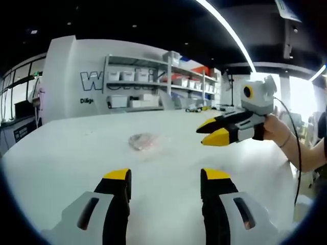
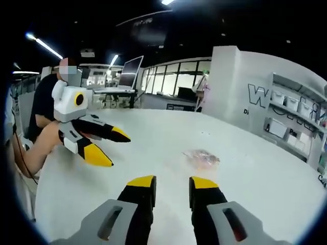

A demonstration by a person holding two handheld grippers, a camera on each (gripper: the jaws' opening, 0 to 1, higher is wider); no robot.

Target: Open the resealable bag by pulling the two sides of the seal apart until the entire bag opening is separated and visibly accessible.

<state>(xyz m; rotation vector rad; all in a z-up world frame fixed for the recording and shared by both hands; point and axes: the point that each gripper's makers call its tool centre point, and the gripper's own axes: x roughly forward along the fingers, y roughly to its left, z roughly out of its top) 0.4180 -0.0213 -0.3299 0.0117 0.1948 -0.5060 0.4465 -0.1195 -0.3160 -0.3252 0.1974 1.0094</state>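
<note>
— Where's the resealable bag?
— Flat on the white table, mid-surface, well in from its edges.
— And the tongs?
— Left gripper and right gripper both spread, gripping nothing, off the bag.

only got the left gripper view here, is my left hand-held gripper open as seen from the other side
Observer: Yes. In the right gripper view the left hand-held gripper shows its jaws spread, holding nothing.
Operator: and the right one's own jaws
Observer: The right hand-held gripper is open too, short of the resealable bag.
Operator: anything behind my left
Observer: An open laptop on a desk past the white table.
</note>
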